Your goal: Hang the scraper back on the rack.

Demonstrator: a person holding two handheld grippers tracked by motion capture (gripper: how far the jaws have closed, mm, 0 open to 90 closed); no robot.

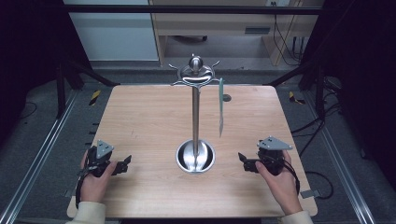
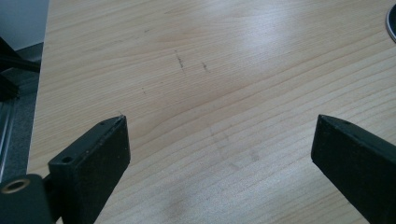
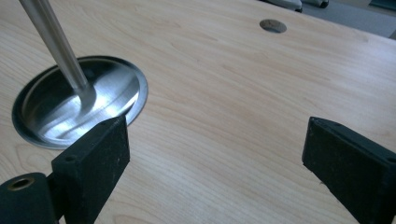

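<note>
A steel utensil stand (image 1: pixel 195 112) rises from a round dish base (image 1: pixel 195 156) at the middle of the wooden table (image 1: pixel 140 116). Curved hooks ring its top (image 1: pixel 194 73), and one thin flat utensil (image 1: pixel 221 106) hangs from a hook on the right side. My left gripper (image 1: pixel 122 164) rests near the front left, open, with bare wood between its jaws (image 2: pixel 219 140). My right gripper (image 1: pixel 244 161) sits near the front right, open and empty (image 3: pixel 215 149). In the right gripper view the stand's base (image 3: pixel 112 93) and pole (image 3: pixel 53 42) lie just left of its jaws.
A small round hole (image 1: pixel 226 98) is set in the table at the back right, also seen as the hole (image 3: pixel 273 25) in the right gripper view. Black frame posts and cables flank the table. A wooden desk (image 1: pixel 219 23) stands behind it.
</note>
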